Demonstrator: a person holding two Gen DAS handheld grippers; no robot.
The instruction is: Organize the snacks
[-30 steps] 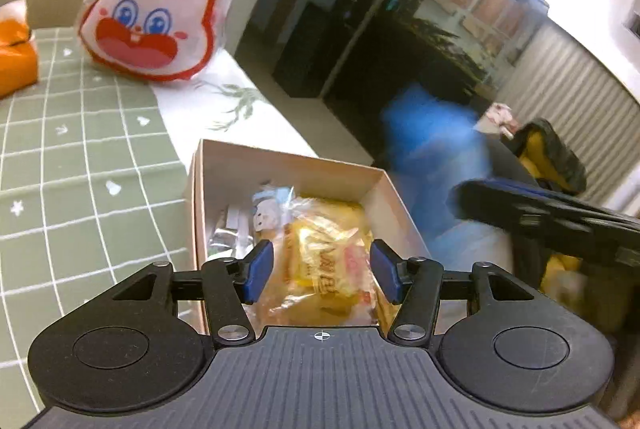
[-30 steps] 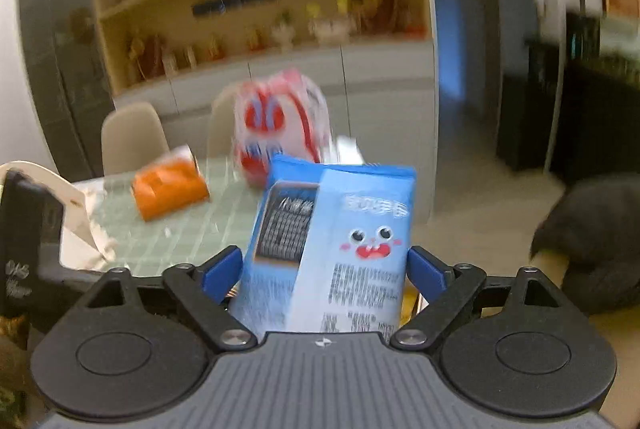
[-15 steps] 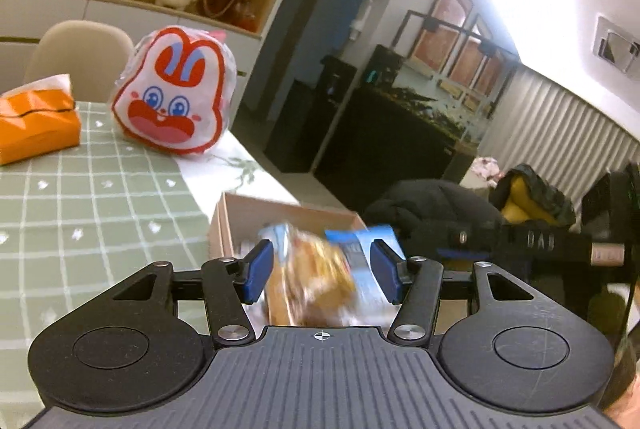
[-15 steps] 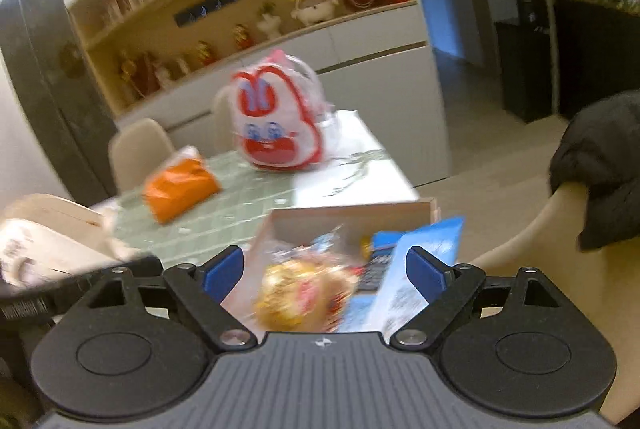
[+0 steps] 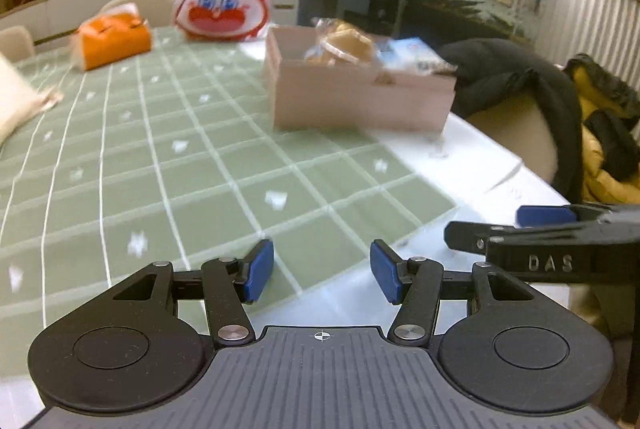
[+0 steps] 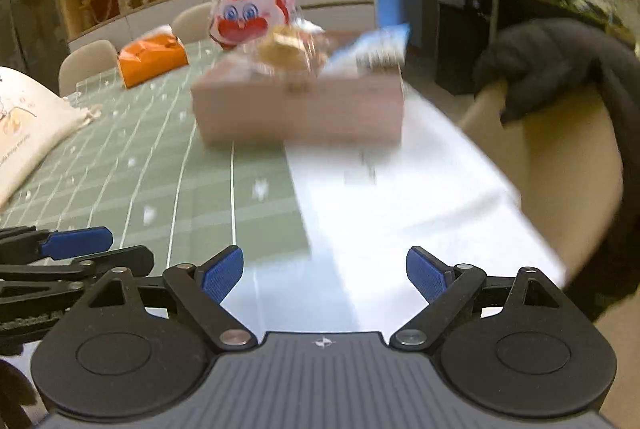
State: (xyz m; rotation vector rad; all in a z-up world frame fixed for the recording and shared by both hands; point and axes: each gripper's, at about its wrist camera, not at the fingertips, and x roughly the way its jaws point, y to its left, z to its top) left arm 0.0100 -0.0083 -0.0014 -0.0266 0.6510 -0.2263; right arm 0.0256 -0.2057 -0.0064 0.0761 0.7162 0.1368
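Blue packet (image 6: 378,47) now sits in the far box (image 6: 300,107); both my jaws, left gripper (image 5: 322,271) and right gripper (image 6: 324,275), have pulled back, open and empty.

warm indoor light, motion blur, fisheye bending.

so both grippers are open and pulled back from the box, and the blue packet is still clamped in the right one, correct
Not quite. The right gripper is open and empty in the right wrist view; the blue packet sits in the box beside the yellow snack bag. The left gripper is open too, as you said.
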